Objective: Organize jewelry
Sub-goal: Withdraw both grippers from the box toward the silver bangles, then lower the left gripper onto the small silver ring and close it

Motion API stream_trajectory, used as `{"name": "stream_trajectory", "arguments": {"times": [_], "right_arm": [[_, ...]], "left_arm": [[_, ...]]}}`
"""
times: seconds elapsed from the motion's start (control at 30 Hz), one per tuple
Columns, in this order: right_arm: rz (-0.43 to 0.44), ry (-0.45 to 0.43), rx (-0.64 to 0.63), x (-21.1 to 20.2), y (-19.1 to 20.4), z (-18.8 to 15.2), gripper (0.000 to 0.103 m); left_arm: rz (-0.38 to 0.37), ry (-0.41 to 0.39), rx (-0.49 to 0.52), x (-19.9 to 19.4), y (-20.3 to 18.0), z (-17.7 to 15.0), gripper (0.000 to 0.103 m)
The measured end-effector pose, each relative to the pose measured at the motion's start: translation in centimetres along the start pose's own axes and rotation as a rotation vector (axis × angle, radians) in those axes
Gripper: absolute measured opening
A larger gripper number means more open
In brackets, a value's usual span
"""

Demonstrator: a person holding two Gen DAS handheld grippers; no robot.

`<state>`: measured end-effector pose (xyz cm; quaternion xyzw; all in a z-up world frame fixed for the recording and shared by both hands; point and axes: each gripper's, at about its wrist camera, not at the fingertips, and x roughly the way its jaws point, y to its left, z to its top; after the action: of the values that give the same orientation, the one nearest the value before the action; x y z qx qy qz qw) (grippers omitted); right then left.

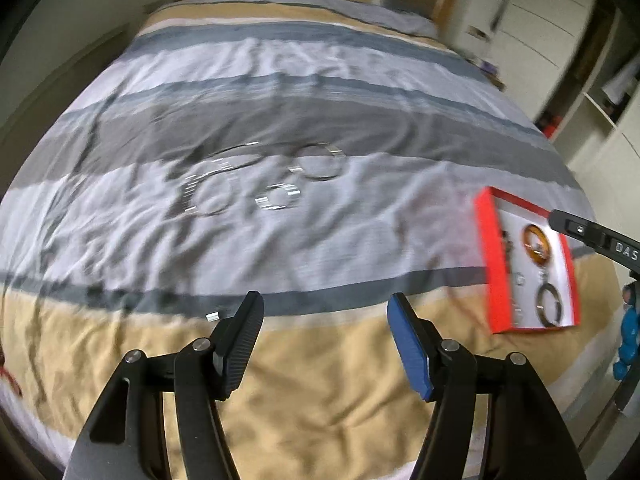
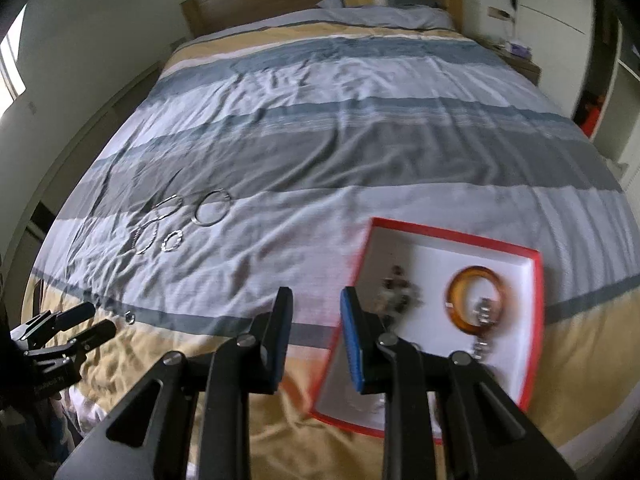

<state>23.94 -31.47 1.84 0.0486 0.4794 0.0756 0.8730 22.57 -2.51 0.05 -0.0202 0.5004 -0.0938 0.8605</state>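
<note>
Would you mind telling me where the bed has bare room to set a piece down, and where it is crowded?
Free: the striped bedspread between the pillow and the red box, and the tan band between the small ring and the box. Crowded: the silver bangles on the left side, and the box's white floor around the amber bangle.

Motion blur is smearing the silver bangles (image 1: 264,178) on the bed (image 1: 280,80) in the left wrist view. The right claw (image 2: 316,300) is hiding the near corner of the red tray (image 2: 536,280), whose beaded piece (image 2: 396,292) and chain (image 2: 484,328) are blurring beyond telling. The tiny ring (image 2: 130,317) is showing no detail.
</note>
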Motion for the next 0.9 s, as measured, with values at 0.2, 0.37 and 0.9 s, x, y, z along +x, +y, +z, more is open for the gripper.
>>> {"name": "stream_trajectory", "arguments": {"times": [0.2, 0.37, 0.9], "right_arm": [[0.034, 0.045, -0.034, 3.1, 2.6, -0.9, 0.024], [0.054, 0.084, -0.057, 5.4, 4.2, -1.5, 0.024], [0.094, 0.118, -0.099, 8.8, 6.7, -2.2, 0.027]], "left_arm": [[0.049, 0.024, -0.094, 1.3, 5.1, -1.5, 0.061], [0.062, 0.038, -0.138, 2.5, 7.2, -2.3, 0.061], [0.033, 0.056, -0.204, 4.7, 9.2, -2.7, 0.061]]}}
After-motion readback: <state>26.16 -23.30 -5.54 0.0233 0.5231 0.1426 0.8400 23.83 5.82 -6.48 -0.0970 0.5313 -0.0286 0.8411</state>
